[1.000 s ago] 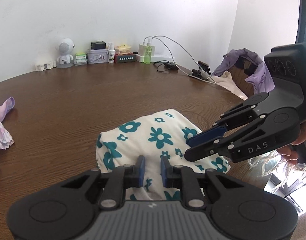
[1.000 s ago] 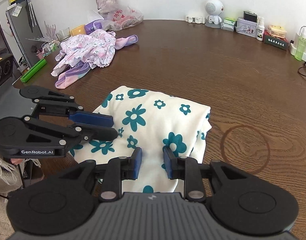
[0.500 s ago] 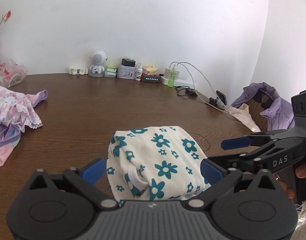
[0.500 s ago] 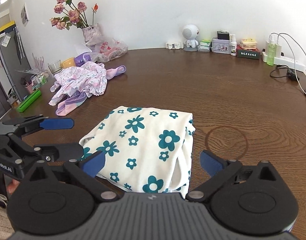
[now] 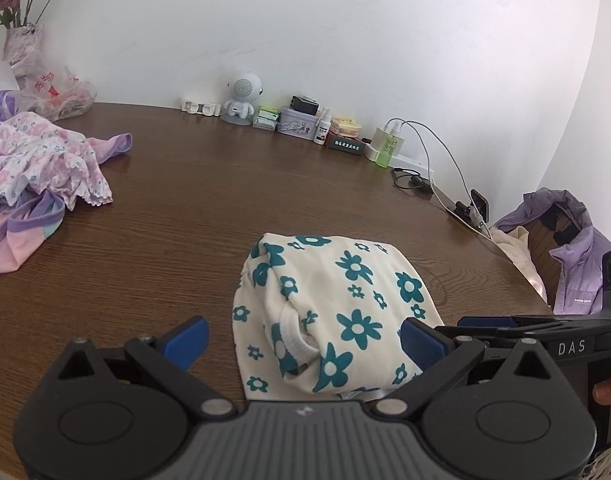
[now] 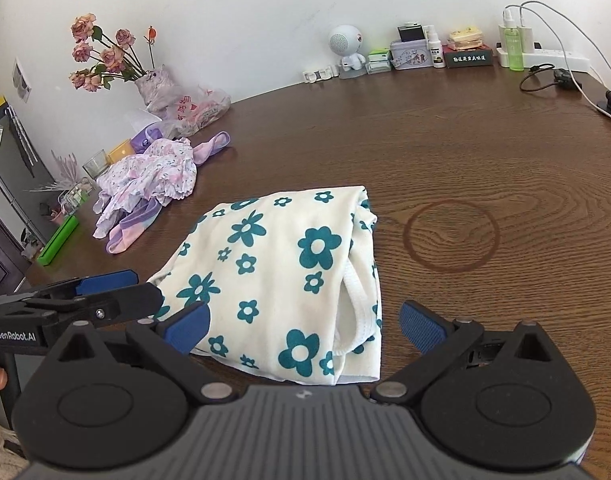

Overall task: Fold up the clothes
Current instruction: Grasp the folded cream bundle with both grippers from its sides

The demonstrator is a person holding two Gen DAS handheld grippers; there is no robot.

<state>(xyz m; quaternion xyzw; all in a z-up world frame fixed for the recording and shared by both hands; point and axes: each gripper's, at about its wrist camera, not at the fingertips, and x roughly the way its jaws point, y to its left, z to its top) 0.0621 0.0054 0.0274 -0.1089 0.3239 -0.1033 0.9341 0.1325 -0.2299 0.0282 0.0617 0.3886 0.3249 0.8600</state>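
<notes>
A folded cream garment with teal flowers (image 5: 337, 304) (image 6: 281, 276) lies on the brown wooden table (image 5: 177, 208) (image 6: 445, 152). My left gripper (image 5: 303, 344) stands wide open at the garment's near end. Its blue pads (image 5: 185, 340) sit on either side of the cloth without pressing it. My right gripper (image 6: 303, 330) is also wide open at the opposite near edge, and the cloth lies free between its pads (image 6: 421, 328). Each gripper shows in the other's view: the right gripper (image 5: 477, 326) at the right edge, the left gripper (image 6: 121, 290) at the left edge. Both are held by a hand.
A pile of pink and purple clothes (image 5: 37, 168) (image 6: 149, 184) lies at the table's left. A flower vase and plastic bags (image 6: 157, 88) stand behind it. Small bottles, boxes, a robot-shaped speaker (image 5: 241, 96) and a power strip with cables (image 5: 409, 160) line the wall. A purple jacket (image 5: 565, 248) hangs off the right edge.
Both grippers went from nearly shut on the garment to wide open, letting it go. Both drew back a little and rolled level. The garment now rests flat on the table.
</notes>
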